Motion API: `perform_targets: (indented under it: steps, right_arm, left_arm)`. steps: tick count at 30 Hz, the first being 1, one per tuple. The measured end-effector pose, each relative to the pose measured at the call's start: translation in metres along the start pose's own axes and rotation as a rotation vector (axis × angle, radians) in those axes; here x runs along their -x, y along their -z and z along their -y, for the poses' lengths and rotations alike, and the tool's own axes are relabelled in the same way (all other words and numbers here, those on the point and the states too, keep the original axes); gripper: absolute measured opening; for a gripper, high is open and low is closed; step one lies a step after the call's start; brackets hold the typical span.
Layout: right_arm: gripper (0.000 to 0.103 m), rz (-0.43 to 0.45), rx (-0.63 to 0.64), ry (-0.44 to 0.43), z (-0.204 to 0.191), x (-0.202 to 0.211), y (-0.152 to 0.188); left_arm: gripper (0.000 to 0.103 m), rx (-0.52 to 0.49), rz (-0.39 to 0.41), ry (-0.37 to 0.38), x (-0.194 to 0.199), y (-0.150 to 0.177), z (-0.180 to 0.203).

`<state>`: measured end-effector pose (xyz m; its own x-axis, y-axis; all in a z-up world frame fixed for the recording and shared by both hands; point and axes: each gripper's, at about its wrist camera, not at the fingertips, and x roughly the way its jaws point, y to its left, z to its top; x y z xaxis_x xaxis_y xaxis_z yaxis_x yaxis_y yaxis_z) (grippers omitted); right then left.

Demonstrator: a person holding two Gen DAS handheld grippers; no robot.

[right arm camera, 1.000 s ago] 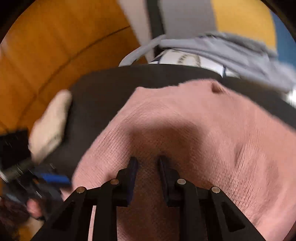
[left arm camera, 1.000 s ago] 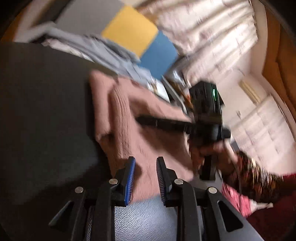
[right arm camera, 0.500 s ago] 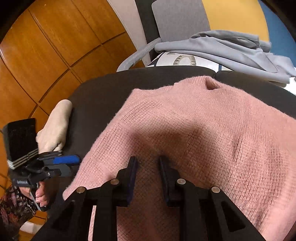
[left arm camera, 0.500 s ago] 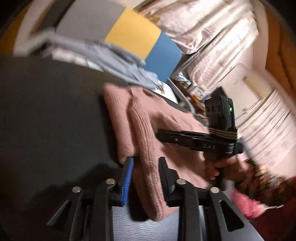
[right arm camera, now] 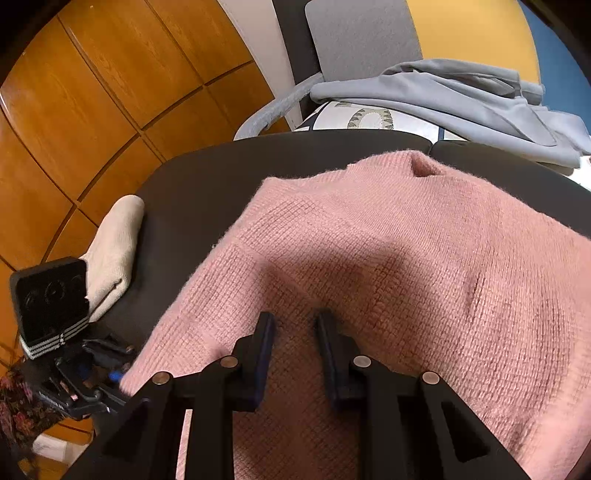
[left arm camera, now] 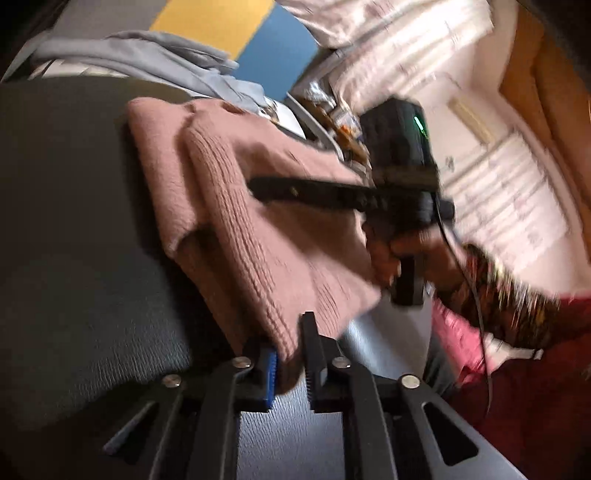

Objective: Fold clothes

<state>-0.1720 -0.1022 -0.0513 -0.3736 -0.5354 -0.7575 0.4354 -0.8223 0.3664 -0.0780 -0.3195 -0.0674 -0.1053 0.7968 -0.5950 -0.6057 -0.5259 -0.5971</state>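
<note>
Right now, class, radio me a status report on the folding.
Left hand-held gripper closing on pink sweater edge. Right hand-held gripper pressing sweater flat. Grey hoodie clear behind.

a lived-in room of a home, most likely a bedroom or sitting room. warm orange wooden panelling covers one wall, and pale patterned curtains hang by a bright window. clothes lie about on a dark upholstered surface: a pink knitted sweater, a grey hoodie and a folded cream garment. grey, yellow and blue cushioned panels stand behind.
</note>
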Motion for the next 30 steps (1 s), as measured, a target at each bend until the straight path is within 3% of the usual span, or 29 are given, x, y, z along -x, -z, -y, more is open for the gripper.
perform_targets:
  steps: [3, 5, 7, 9, 14, 18, 20, 23, 24, 27, 30]
  right_arm:
    - [0.024, -0.027, 0.008, 0.002, -0.001, 0.0, -0.002]
    - [0.024, -0.029, 0.014, 0.006, -0.002, -0.001, 0.0]
    - [0.025, -0.021, 0.019, 0.003, -0.002, -0.001, 0.002]
    - [0.025, -0.013, 0.013, 0.002, -0.002, -0.002, 0.005]
    - [0.025, -0.005, 0.014, 0.027, -0.006, -0.001, 0.008]
    - [0.027, -0.007, 0.038, 0.039, -0.009, -0.001, 0.009]
    - [0.027, 0.003, 0.034, 0.036, -0.007, -0.001, 0.01]
    - [0.027, 0.02, 0.028, 0.035, -0.006, 0.0, 0.012]
    - [0.027, 0.021, 0.03, 0.036, -0.007, 0.0, 0.013]
    - [0.027, 0.024, 0.035, 0.033, -0.007, 0.001, 0.013]
    - [0.027, 0.033, 0.035, 0.024, -0.006, 0.001, 0.014]
  left_arm:
    - [0.006, -0.085, 0.026, 0.006, 0.01, 0.006, 0.026]
    - [0.004, -0.116, 0.003, 0.01, 0.01, 0.011, 0.037]
    - [0.004, -0.134, -0.056, -0.048, 0.003, 0.018, 0.038]
    - [0.005, -0.062, -0.076, -0.097, 0.001, 0.022, 0.022]
    - [0.007, 0.117, 0.052, -0.151, 0.034, 0.017, -0.007]
    - [0.007, 0.129, 0.087, -0.302, 0.055, 0.011, -0.013]
    - [0.013, 0.15, 0.136, -0.389, 0.064, 0.0, -0.021]
    - [0.02, 0.075, 0.166, -0.438, 0.056, -0.02, -0.017]
    - [0.02, 0.018, 0.139, -0.469, 0.046, -0.025, -0.013]
    - [0.02, -0.156, -0.007, -0.668, 0.007, -0.029, -0.001]
    - [0.02, -0.222, -0.003, -0.692, -0.009, -0.024, 0.01]
